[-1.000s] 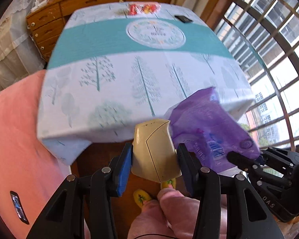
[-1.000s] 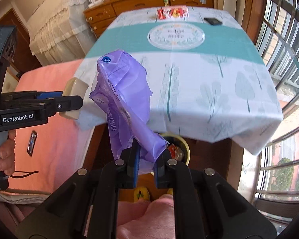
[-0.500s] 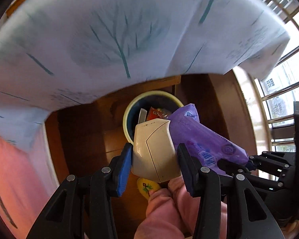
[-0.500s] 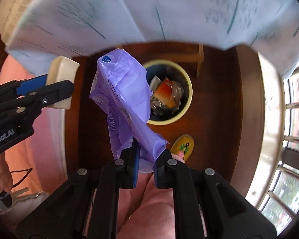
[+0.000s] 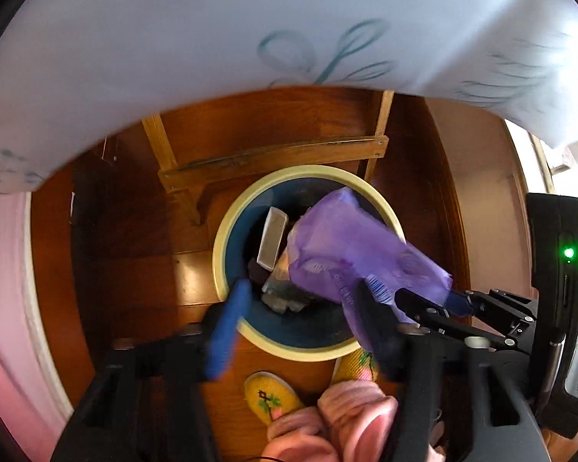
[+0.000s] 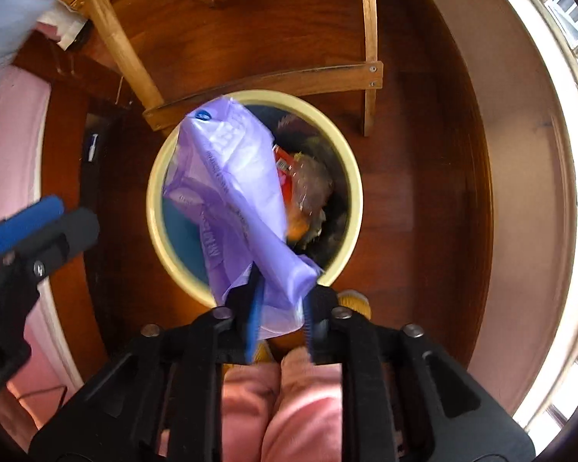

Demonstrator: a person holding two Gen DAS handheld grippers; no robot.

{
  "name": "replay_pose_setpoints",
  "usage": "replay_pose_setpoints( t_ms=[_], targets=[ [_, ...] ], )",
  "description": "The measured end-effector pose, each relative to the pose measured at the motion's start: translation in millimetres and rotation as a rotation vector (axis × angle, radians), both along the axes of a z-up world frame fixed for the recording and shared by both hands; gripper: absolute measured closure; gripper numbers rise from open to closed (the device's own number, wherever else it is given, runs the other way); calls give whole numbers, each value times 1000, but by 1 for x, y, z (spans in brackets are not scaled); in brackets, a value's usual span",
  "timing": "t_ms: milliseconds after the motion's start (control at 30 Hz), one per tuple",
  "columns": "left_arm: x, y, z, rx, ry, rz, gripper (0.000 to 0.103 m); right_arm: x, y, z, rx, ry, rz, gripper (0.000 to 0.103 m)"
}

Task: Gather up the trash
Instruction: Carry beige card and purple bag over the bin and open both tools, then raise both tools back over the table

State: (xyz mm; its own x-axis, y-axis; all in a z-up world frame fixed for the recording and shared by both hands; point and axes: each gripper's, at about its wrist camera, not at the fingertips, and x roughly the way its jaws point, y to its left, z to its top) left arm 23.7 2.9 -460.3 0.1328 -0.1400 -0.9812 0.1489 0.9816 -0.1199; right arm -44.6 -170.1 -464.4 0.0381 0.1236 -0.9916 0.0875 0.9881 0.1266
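Left wrist view looked almost straight down: the left gripper had its jaws spreading wide with nothing between them, the blue pads blurred. Just ahead of its fingertips stood the trash bin, blue inside with a pale yellow rim, on the wooden floor. A cream-coloured box lay tilted inside the bin, well clear of the pads, among other litter. Off to this claw's right, the purple plastic bag hung over the bin's mouth. Beyond the bin, the pale tablecloth draped across the top of the view. A yellow slipper showed on the floor near the claw's base.

Right wrist view showed the right gripper pointing down with its jaws parting; the bag's lower end sat between the pads, and whether they were pressing it could not be told through the blur. The bag stretched forward from the fingertips across the bin's opening, over crumpled wrappers inside
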Motion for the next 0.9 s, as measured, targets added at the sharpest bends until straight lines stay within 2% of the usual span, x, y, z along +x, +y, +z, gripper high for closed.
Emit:
replay_pose_setpoints(
  t_ms=[33,67,100,300,333,433,567,667,767,900],
  targets=[
    [2,2,-4,2,-1,9,18,3,-2,-3,5,1,-4,75],
    [2,-1,-5,5,-4,14,18,1,-4,-5,12,3,-11,67],
    [3,0,-8,12,-4,19,18,5,-8,-6,17,2,-18,63],
    [-2,9,-1,47,-10,43,18,-7,-19,3,45,-2,-48,63],
    [-3,10,2,58,-17,46,18,11,-26,4,44,-4,-46,63],
    [-6,12,15,64,-18,55,18,19,-28,9,46,-13,-40,63],
    [-16,12,48,65,-34,62,18,27,-31,20,62,-36,-32,63],
    [-20,12,80,55,-51,67,18,26,-26,45,65,-55,-27,63],
    [-24,13,126,42,-77,70,18,23,-22,80,76,-74,-27,63],
    [-31,17,192,19,-121,65,18,18,-15,143,89,-117,-14,63]
  ],
)
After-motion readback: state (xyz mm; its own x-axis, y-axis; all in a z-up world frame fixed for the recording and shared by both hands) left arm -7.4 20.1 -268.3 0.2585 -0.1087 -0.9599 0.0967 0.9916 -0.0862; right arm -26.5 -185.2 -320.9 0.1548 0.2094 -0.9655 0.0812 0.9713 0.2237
